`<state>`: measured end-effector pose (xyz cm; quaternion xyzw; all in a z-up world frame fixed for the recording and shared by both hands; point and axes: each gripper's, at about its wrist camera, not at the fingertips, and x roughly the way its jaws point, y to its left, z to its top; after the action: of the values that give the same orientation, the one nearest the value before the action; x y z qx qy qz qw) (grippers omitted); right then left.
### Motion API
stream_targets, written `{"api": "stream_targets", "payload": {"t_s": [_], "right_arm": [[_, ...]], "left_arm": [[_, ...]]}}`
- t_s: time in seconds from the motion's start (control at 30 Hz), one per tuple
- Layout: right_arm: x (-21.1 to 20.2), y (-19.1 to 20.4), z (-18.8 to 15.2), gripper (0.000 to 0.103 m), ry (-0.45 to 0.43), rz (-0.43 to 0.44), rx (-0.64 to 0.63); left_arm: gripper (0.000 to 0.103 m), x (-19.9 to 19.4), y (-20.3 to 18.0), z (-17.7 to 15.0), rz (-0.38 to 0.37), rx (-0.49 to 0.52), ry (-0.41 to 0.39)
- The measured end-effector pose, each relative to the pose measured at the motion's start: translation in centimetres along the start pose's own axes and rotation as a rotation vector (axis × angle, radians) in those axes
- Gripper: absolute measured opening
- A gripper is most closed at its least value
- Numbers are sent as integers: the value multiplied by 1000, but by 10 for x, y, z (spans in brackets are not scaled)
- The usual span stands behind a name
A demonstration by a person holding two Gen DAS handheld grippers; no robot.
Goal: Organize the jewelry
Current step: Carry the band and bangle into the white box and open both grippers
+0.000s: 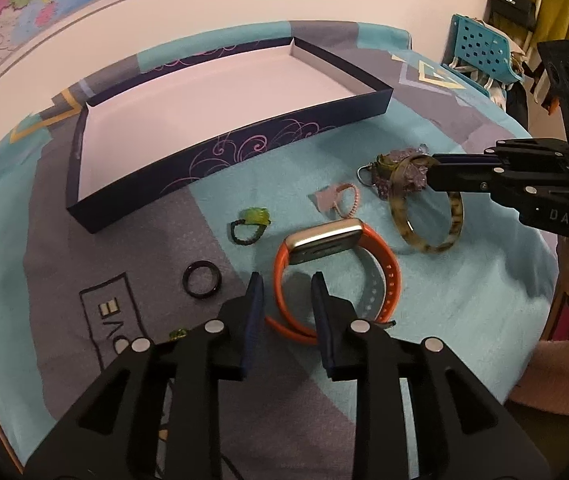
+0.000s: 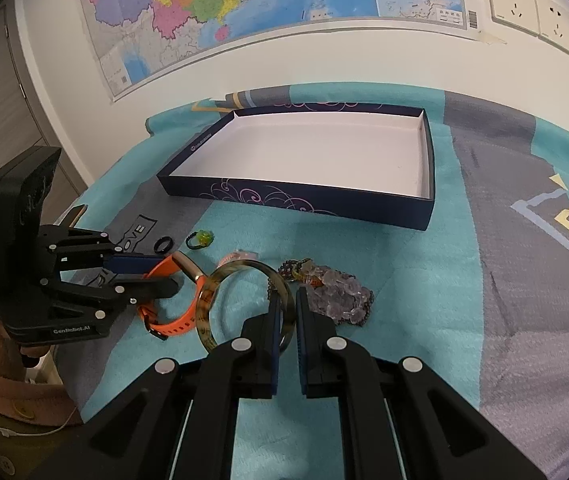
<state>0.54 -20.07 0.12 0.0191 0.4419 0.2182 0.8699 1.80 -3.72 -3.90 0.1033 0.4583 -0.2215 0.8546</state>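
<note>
An empty dark blue box tray (image 1: 244,148) (image 2: 300,200) with a white inside lies at the back of the table. My left gripper (image 1: 286,284) (image 2: 172,276) is open, its fingers on either side of the strap of an orange-banded watch (image 1: 388,276) (image 2: 176,320). My right gripper (image 2: 286,300) (image 1: 430,176) is shut on the rim of a tortoiseshell bangle (image 2: 204,312) (image 1: 428,246), which stands tilted on the cloth. A purple crystal bracelet (image 2: 340,296) (image 1: 414,170) lies just right of the bangle.
A black ring (image 1: 201,279) (image 2: 163,245), a green-stone ring (image 1: 250,224) (image 2: 200,238) and a small pink bracelet (image 1: 346,200) lie on the teal and grey cloth (image 2: 504,280) between watch and tray. A blue chair (image 1: 480,46) stands off the table's right.
</note>
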Motion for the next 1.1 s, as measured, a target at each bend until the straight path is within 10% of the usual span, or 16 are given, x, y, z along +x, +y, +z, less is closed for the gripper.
{"api": "stream_targets", "payload": {"t_s": [0.07, 0.47, 1.1], "right_arm": [[-1, 0, 1, 6, -2, 3, 0], [-5, -17, 47, 6, -75, -20, -29], [113, -76, 173, 6, 22, -67, 64]], "left_arm": [[9, 1, 1, 2, 6, -9, -2], [7, -31, 35, 26, -65, -161, -111], [8, 43, 132, 136, 102, -335, -91]]}}
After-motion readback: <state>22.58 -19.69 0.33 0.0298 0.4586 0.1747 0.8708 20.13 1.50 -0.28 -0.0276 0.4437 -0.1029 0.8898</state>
